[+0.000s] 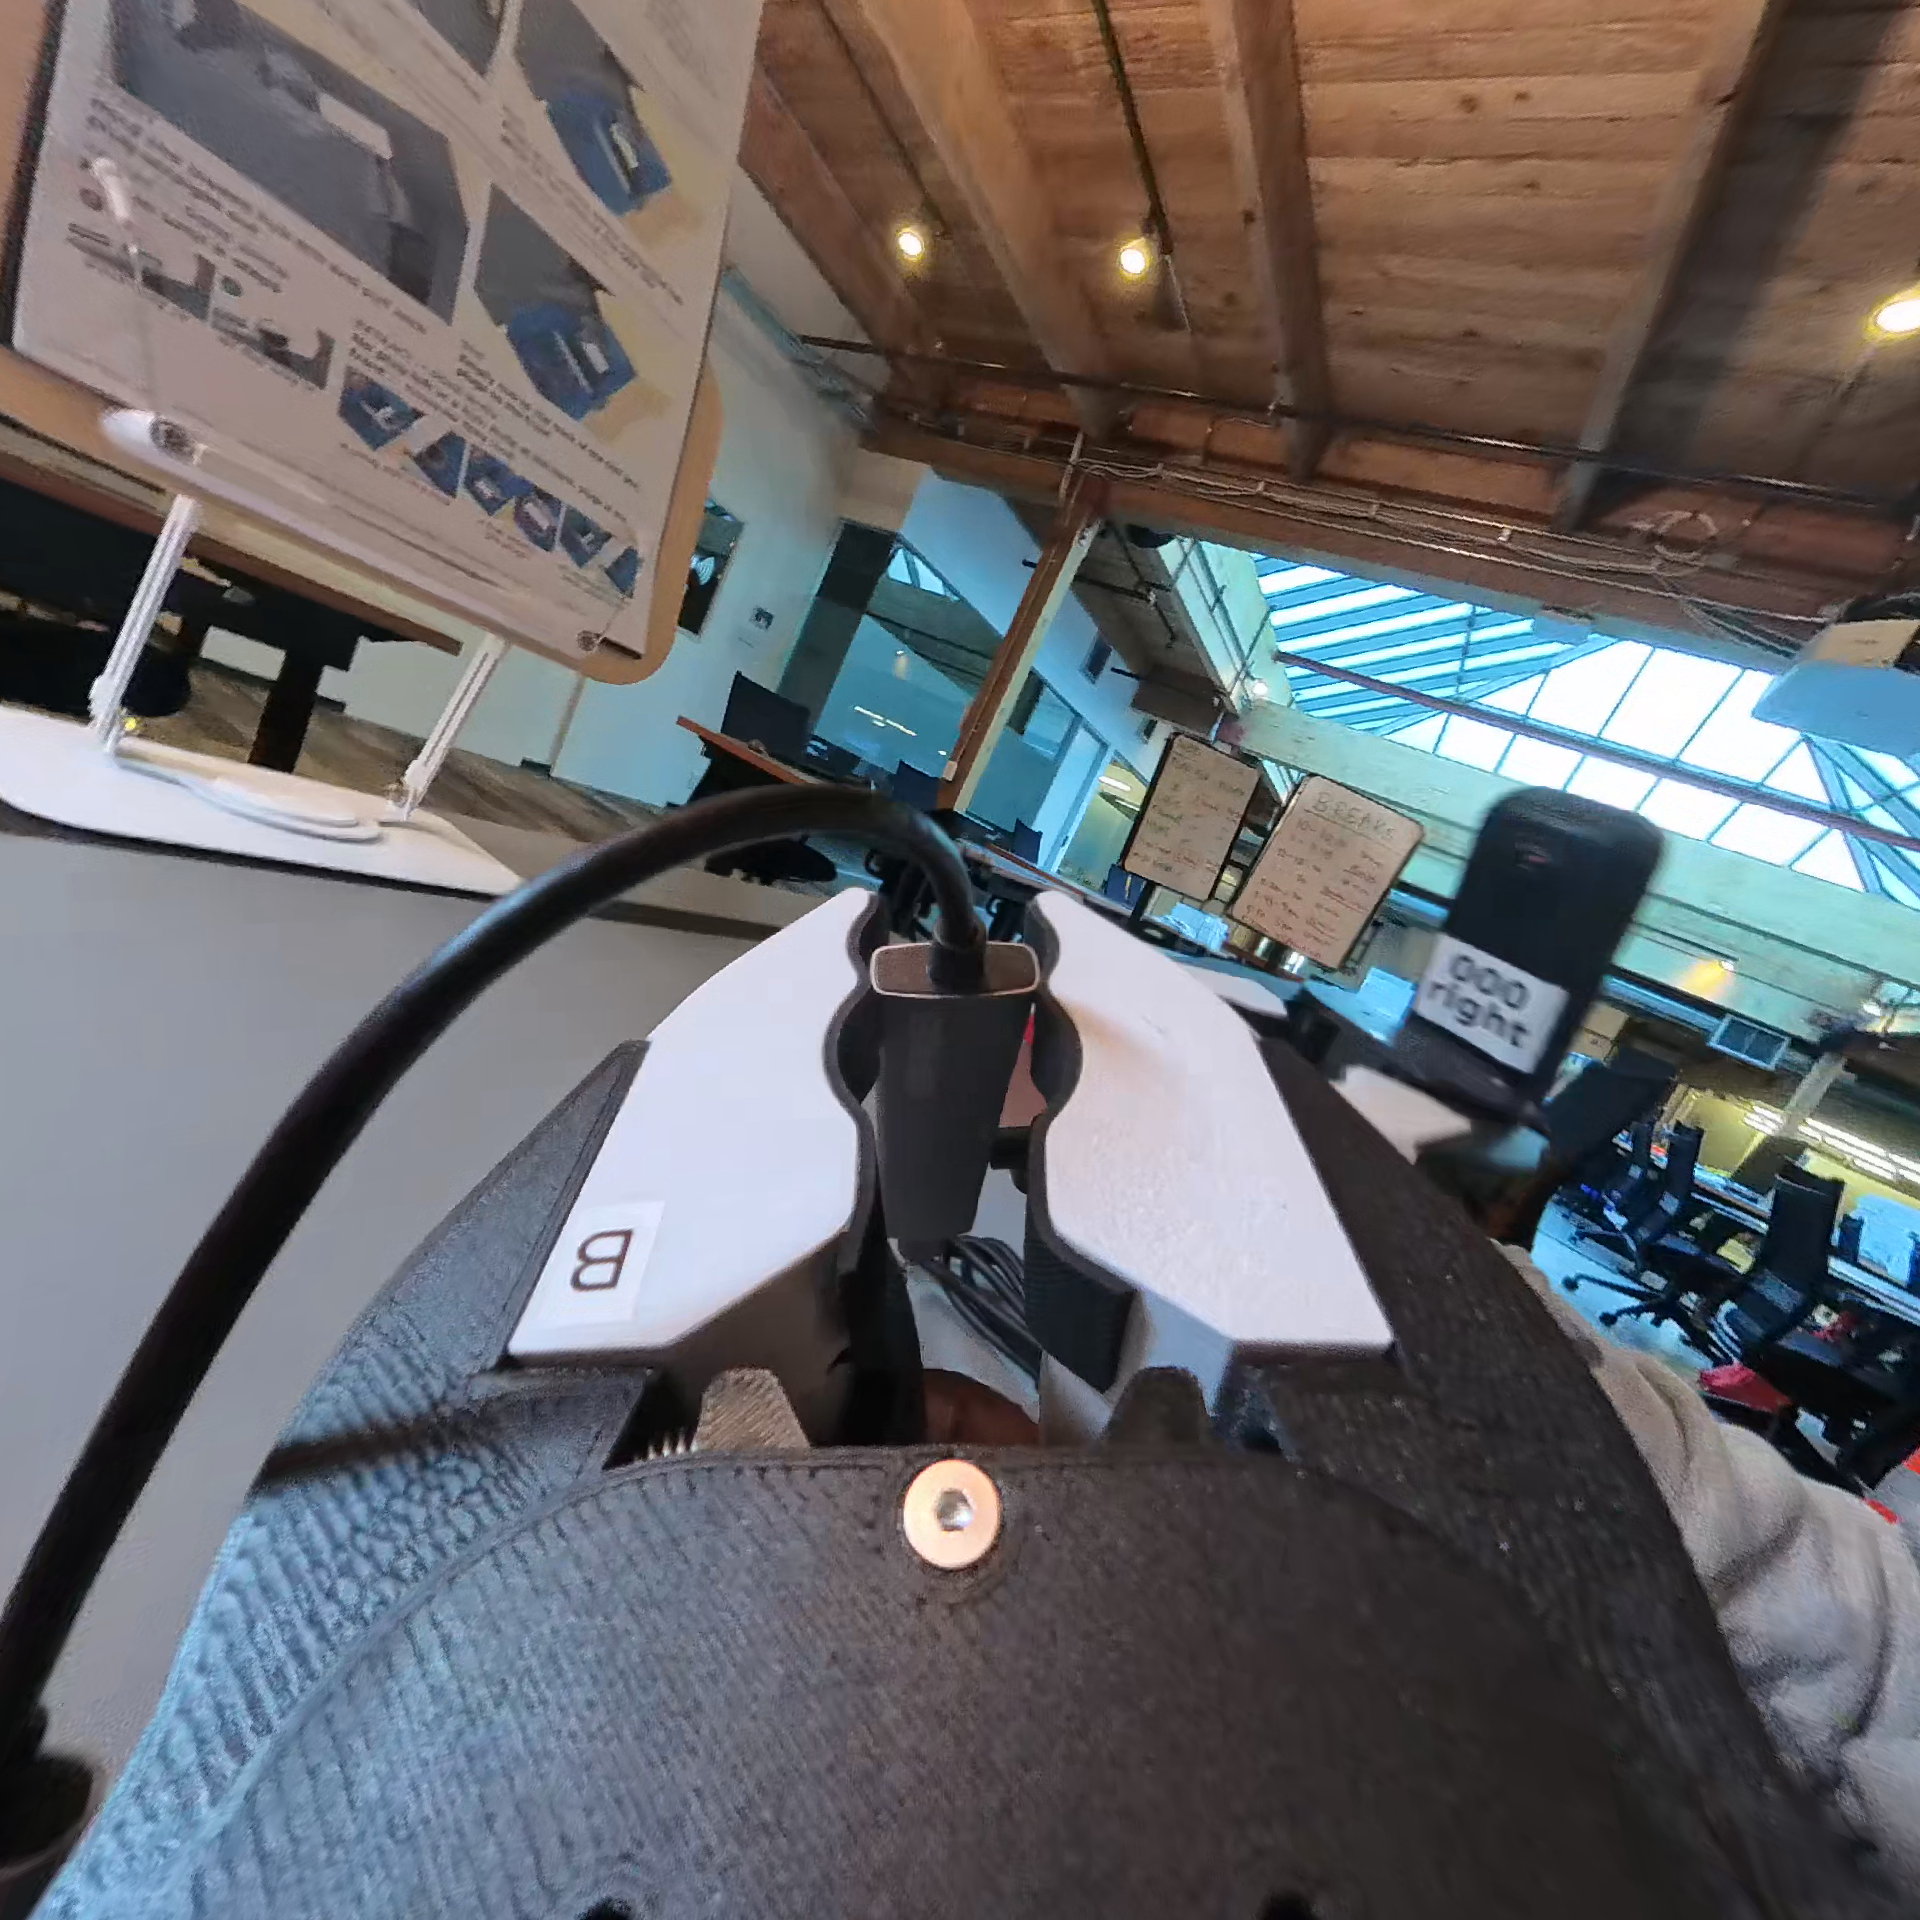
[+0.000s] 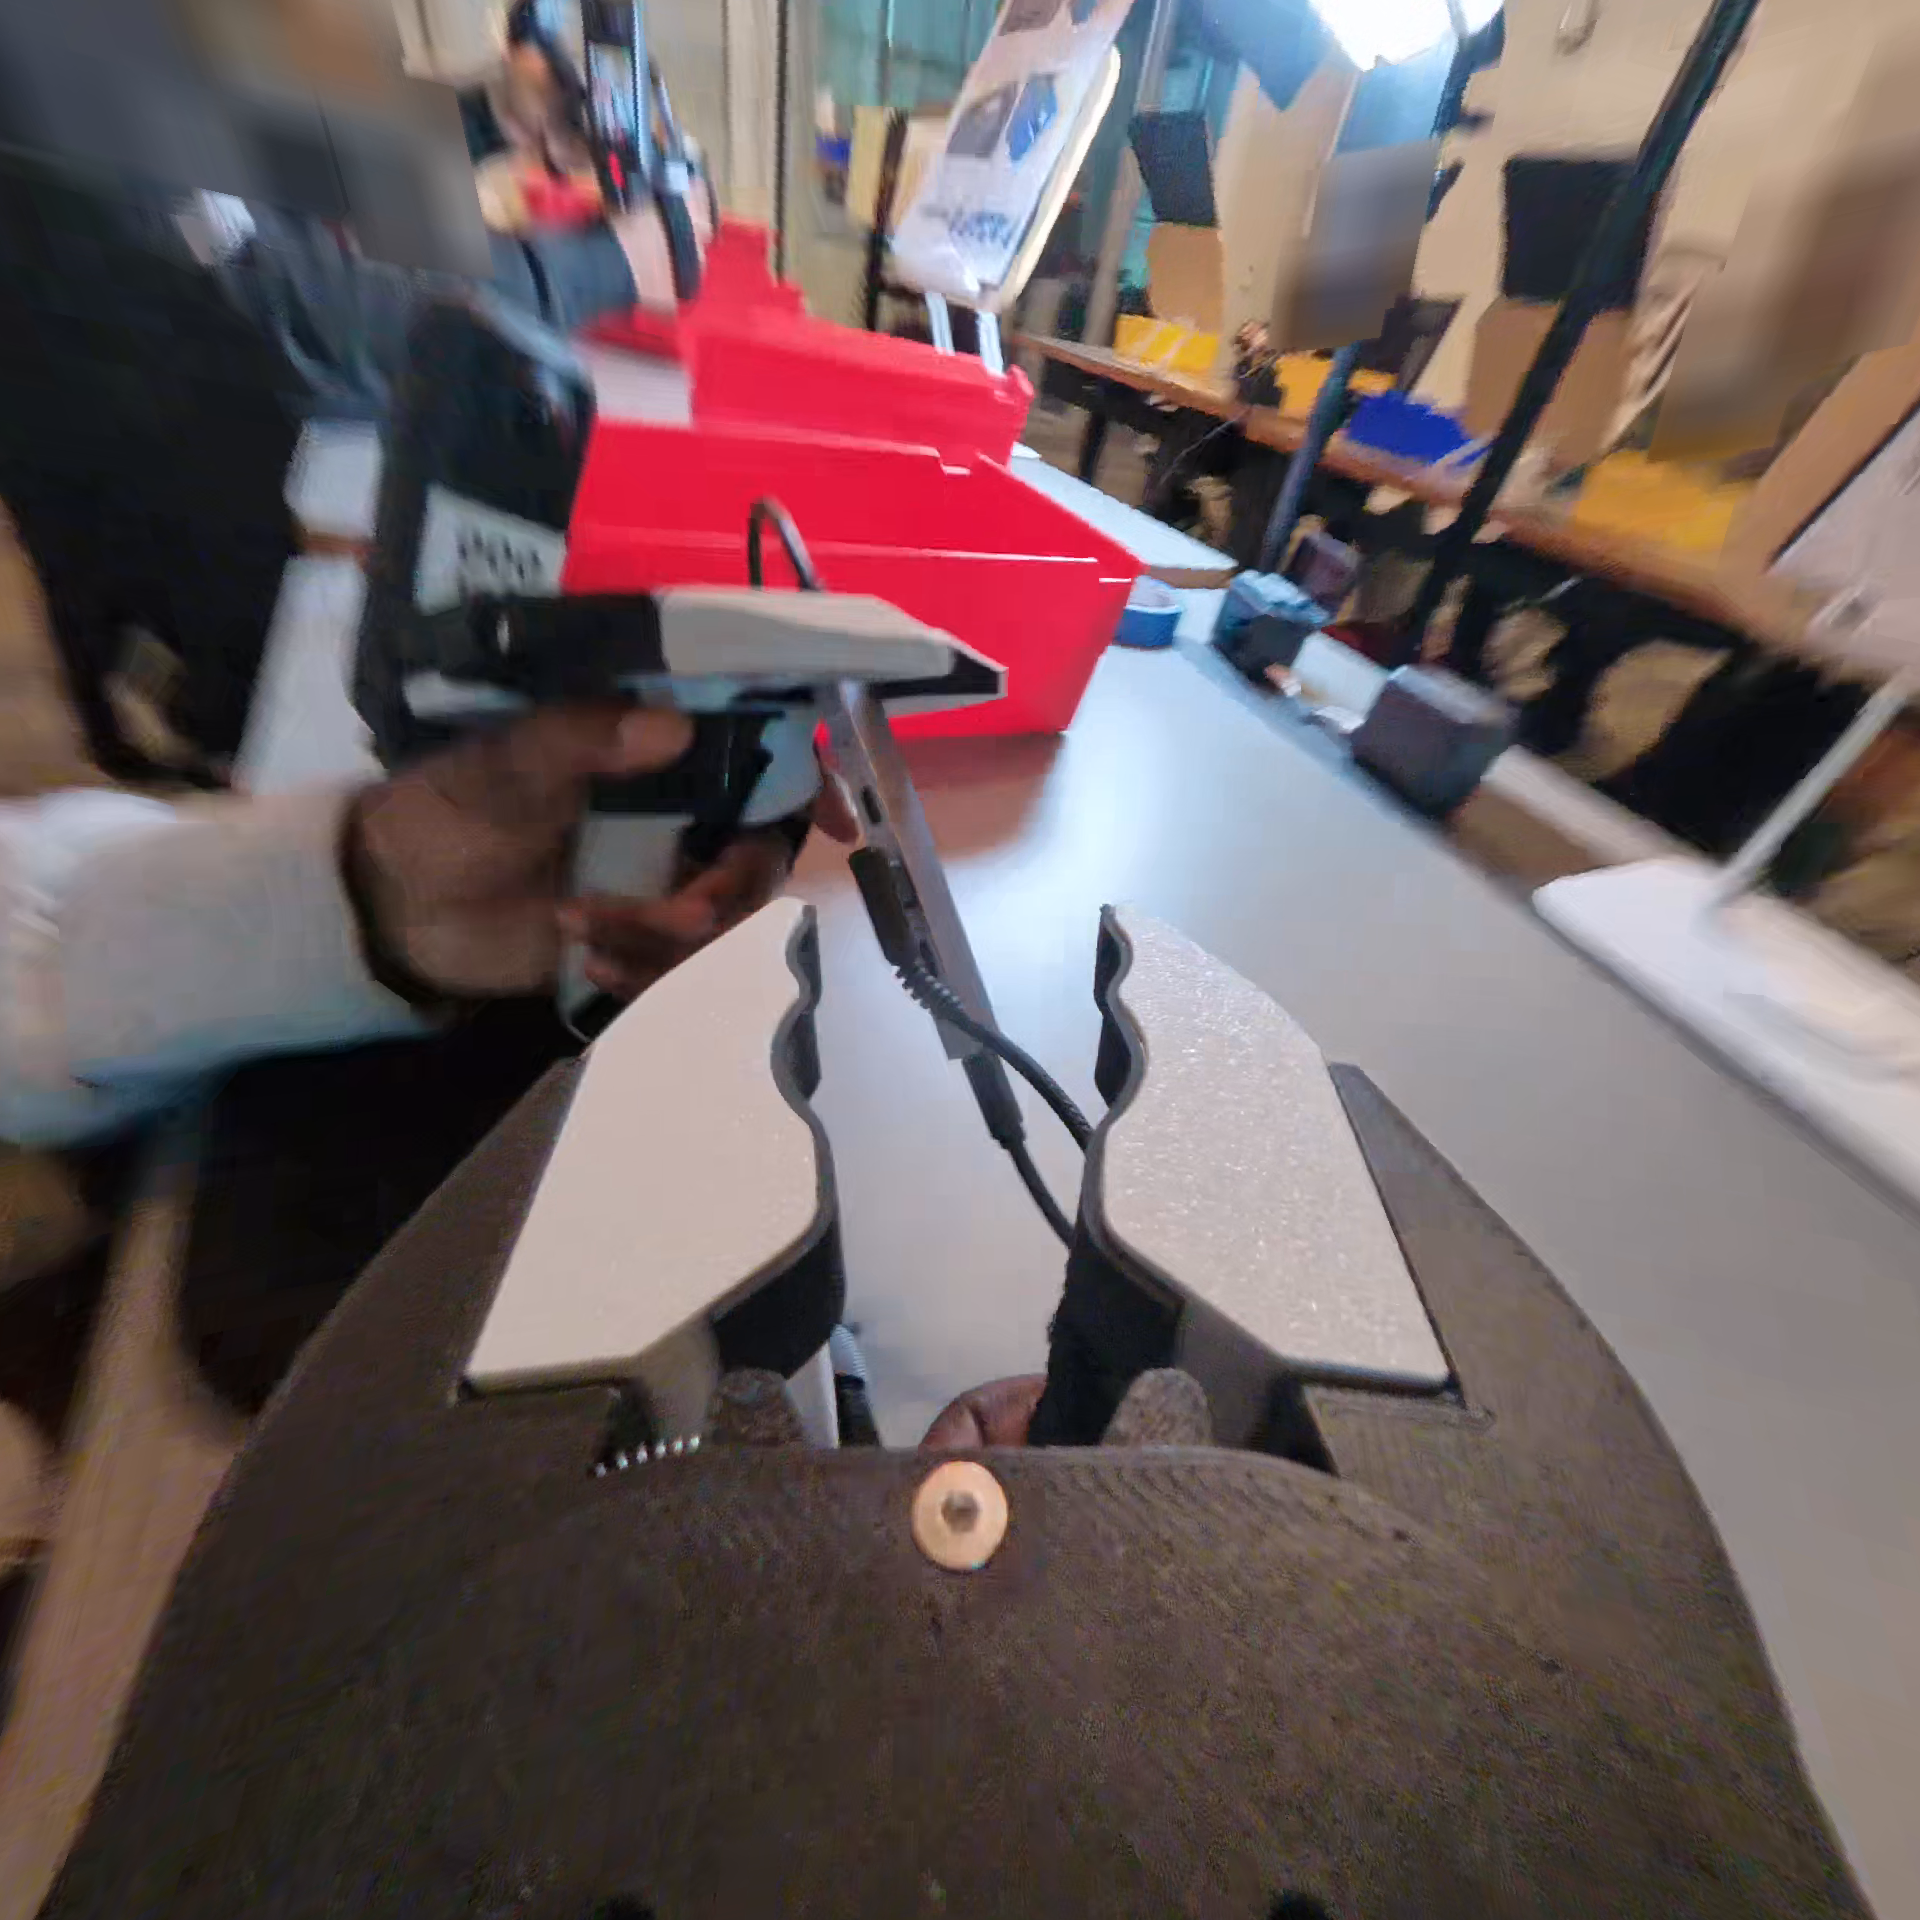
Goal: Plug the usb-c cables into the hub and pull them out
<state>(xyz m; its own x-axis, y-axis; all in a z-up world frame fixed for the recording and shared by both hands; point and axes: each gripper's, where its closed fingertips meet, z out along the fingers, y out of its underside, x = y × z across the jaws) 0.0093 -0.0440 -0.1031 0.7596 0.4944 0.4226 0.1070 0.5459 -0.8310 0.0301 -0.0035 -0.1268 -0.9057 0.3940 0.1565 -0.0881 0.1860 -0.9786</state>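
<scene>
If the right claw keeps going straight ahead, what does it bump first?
Probably the black cable hanging from the grey hub, between the open right claw's fingers; depth is unclear.

Red bins wall off grey table's far side.

Left wrist view: low over the grey table, tilted up toward the wooden ceiling, its own fingers very close. Right wrist view: looks along the table toward red bins. Shared: the hub and each other's gripper.
</scene>
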